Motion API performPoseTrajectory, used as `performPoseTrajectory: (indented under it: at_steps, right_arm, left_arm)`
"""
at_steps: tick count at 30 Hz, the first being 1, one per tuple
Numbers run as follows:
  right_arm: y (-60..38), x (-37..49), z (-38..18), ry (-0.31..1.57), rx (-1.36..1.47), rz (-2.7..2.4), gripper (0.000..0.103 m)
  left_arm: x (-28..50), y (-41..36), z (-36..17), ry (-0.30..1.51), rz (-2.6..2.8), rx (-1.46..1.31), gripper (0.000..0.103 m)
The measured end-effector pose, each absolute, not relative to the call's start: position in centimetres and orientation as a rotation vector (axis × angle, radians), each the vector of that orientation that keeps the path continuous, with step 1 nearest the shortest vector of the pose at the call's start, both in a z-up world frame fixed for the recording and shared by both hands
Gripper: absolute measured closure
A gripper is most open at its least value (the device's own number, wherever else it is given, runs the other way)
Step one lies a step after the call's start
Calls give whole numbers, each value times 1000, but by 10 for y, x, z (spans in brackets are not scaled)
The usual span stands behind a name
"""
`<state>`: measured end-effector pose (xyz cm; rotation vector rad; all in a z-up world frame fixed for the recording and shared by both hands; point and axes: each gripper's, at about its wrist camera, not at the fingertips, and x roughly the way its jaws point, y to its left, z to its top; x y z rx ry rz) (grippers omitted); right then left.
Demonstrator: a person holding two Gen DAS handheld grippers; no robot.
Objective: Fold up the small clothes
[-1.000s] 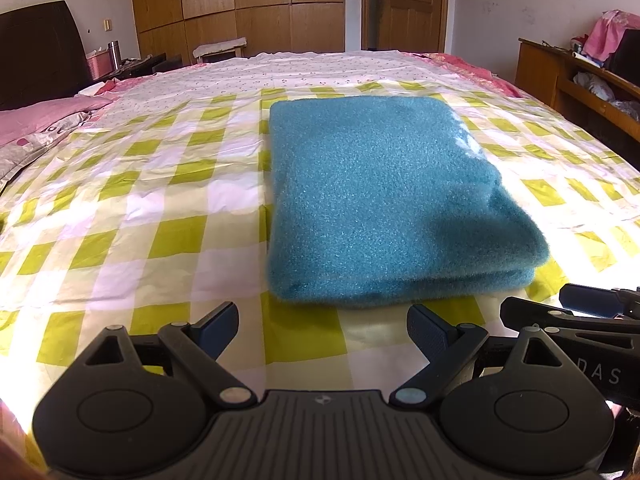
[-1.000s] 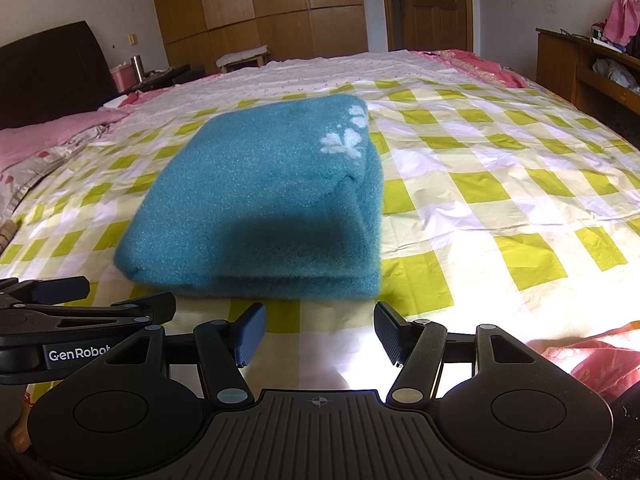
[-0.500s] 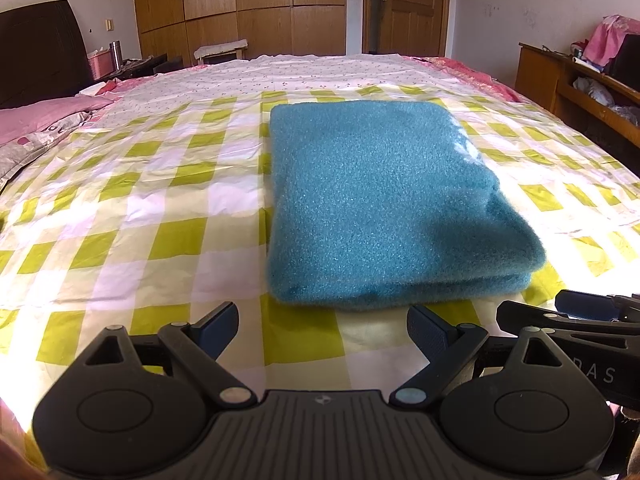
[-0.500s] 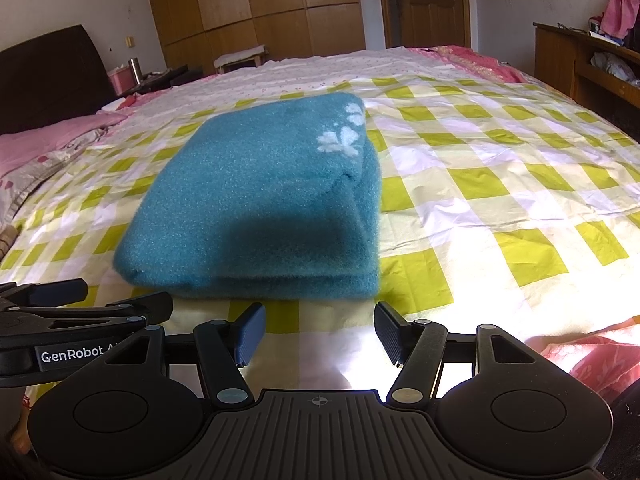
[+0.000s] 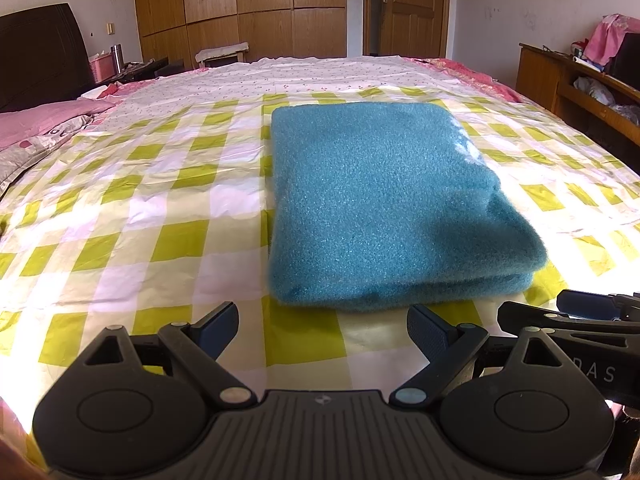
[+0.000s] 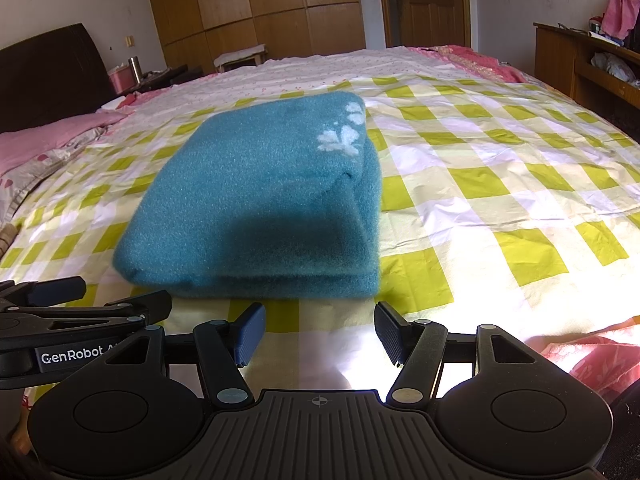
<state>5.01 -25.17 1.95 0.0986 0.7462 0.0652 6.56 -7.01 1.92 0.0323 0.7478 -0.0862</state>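
A teal fleece garment (image 5: 384, 200) lies folded into a flat rectangle on the yellow-checked bedsheet (image 5: 160, 208). It also shows in the right wrist view (image 6: 260, 200), with a white flower print near its far right corner. My left gripper (image 5: 322, 326) is open and empty, just short of the fold's near edge. My right gripper (image 6: 320, 330) is open and empty too, close to the same near edge. Each gripper shows at the side of the other's view.
Pink bedding (image 5: 36, 120) and a dark headboard (image 5: 40, 60) are at the left. Wooden shelves (image 5: 580, 84) stand at the right, wardrobes (image 5: 240, 12) and a door behind. A pink cloth (image 6: 600, 360) lies at the near right.
Both grippers have drawn back slightly from the folded garment and stayed open. The garment has not moved.
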Motion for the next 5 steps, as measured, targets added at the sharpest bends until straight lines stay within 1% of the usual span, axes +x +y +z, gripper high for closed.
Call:
performPoseTrajectory:
  at_steps: [5]
  right_arm:
    - [-252,50,20,746,98,65,42]
  left_arm:
    - [66,-70,19,752,-85,32,6]
